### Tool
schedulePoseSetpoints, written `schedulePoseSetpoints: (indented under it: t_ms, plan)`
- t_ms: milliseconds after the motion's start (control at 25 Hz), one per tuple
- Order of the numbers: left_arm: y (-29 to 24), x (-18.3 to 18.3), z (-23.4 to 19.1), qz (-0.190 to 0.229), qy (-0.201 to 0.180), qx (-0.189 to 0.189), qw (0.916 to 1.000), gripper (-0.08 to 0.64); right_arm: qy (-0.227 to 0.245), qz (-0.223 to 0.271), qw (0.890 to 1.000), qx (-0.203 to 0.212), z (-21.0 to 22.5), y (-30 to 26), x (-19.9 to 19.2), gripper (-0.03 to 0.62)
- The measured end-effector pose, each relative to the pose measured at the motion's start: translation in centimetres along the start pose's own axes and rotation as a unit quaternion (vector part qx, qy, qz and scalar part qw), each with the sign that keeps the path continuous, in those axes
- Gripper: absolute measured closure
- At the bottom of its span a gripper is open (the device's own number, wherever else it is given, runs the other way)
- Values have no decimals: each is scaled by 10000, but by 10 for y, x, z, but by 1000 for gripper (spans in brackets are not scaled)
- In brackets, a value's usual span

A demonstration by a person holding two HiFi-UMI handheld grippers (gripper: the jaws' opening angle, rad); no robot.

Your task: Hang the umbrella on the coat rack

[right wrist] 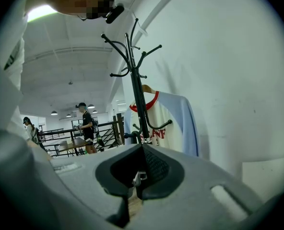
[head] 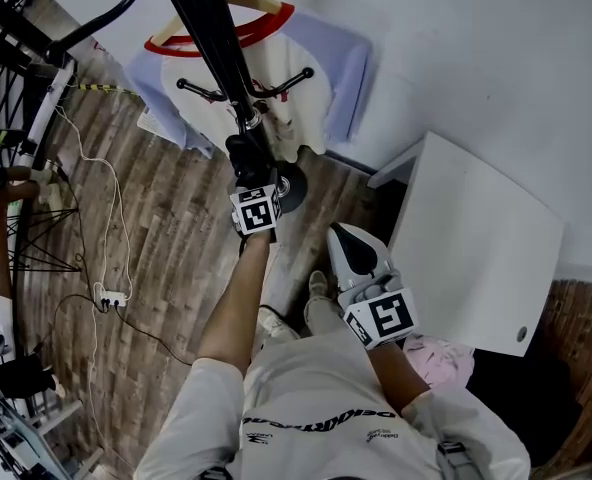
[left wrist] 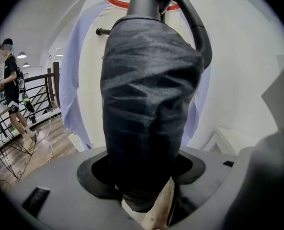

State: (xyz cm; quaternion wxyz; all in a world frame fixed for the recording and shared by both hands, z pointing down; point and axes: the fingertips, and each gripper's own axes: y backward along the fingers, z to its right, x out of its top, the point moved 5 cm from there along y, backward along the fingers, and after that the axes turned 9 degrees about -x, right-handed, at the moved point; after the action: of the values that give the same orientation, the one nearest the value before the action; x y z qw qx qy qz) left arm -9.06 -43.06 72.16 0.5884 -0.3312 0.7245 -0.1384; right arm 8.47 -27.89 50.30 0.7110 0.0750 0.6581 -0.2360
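Observation:
A folded black umbrella (left wrist: 151, 104) fills the left gripper view, its curved handle (left wrist: 202, 37) arching at the top. My left gripper (left wrist: 147, 195) is shut on its lower part. In the head view the left gripper (head: 248, 173) holds the umbrella (head: 244, 151) right against the black coat rack pole (head: 216, 48), below its lower hooks (head: 191, 88). My right gripper (head: 341, 236) hangs lower right, away from the rack. In the right gripper view its jaws (right wrist: 141, 152) stand together with nothing between them, pointed at the coat rack (right wrist: 135, 80).
A white and pale blue T-shirt (head: 306, 68) hangs on the rack on a hanger. The rack's round base (head: 294, 186) sits on the wood floor. A white table (head: 476, 238) stands right. A bicycle (head: 16, 168), cables and a power strip (head: 111, 296) lie left. People (right wrist: 87, 126) stand far off by a railing.

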Motion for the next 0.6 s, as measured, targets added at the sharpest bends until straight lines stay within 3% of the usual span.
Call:
schedulePoseSetpoints:
  t_ms: [240, 600]
  plan:
    - [-14, 7, -2, 163, -17, -150, 9998, 279, 67, 2, 10000, -1, -1, 1, 0, 594]
    - [-12, 9, -5, -31, 165, -68, 9998, 258, 109, 27, 9999, -35, -3, 12, 3, 594]
